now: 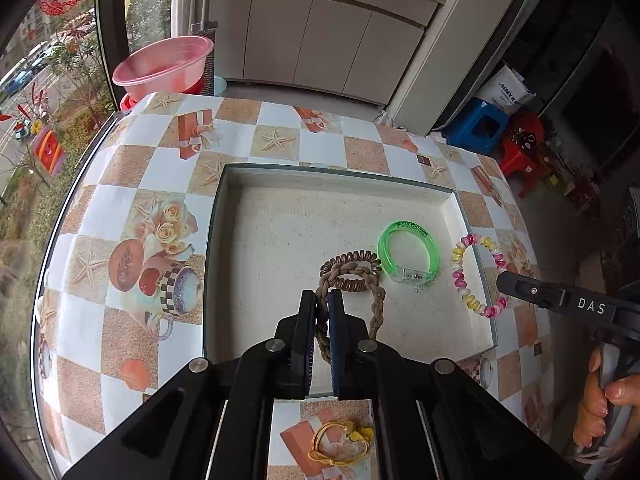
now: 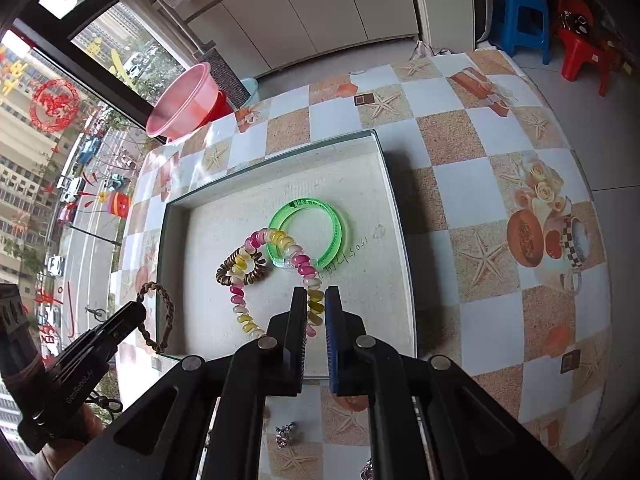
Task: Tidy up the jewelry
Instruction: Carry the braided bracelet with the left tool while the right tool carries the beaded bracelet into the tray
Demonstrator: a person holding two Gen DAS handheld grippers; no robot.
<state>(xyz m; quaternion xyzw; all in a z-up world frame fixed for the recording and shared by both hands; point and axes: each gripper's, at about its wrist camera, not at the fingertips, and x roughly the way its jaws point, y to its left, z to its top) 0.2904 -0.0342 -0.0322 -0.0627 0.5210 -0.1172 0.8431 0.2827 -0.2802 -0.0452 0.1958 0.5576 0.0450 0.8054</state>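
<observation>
A shallow white tray [image 1: 276, 236] [image 2: 360, 308] lies on the patterned table. A clear green bangle [image 1: 408, 256] [image 2: 308, 236] and a brown coil tie [image 1: 352, 272] [image 2: 240, 270] rest inside it. My left gripper [image 1: 322, 298] [image 2: 138, 309] is shut on a braided brown rope bracelet [image 1: 378, 304] [image 2: 158, 316], which hangs over the tray's near left part. My right gripper [image 2: 315, 294] [image 1: 505, 280] is shut on a pink and yellow spiral bracelet [image 2: 240, 296] [image 1: 460, 276], held above the tray's right side.
A yellow elastic tie [image 1: 340, 444] lies on the table in front of the tray, and a small silvery trinket [image 2: 286, 434] sits near it. A pink basin [image 1: 164, 64] stands past the table's far left corner. Blue [image 2: 520, 20] and red stools [image 2: 580, 52] stand on the floor.
</observation>
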